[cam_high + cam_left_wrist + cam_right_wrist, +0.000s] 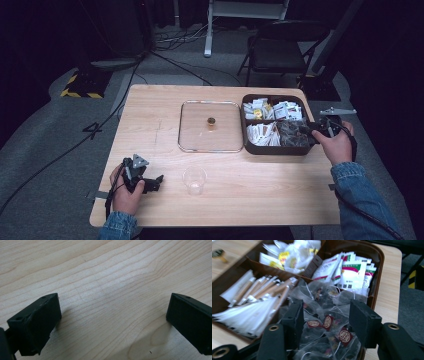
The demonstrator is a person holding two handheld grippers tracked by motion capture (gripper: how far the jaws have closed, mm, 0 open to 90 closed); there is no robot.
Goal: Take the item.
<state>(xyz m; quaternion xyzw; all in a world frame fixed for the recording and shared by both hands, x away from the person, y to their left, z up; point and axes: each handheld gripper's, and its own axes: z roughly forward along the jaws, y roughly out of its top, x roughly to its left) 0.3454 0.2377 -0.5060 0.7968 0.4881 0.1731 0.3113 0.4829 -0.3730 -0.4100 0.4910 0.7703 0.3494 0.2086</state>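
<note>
My right gripper (306,131) (325,315) hovers open over the near right compartment of the brown divided box (248,145) (379,257), its jaws straddling clear tea bags (324,323) with red tags, none gripped. The box also holds white sachets (352,272), paper sticks (259,290) and yellow-marked packets (287,257). My left gripper (152,182) (113,320) rests low at the table's front left, jaws wide open over bare wood. A clear plastic cup (194,179) stands just right of it. The glass lid (211,126) with a small gold knob (211,121) lies flat mid-table.
The wooden table (150,110) sits on grey carpet. A black folding chair (280,50) stands beyond its far right corner, and cables run across the floor at the left. The box's right wall is close to the table's right edge.
</note>
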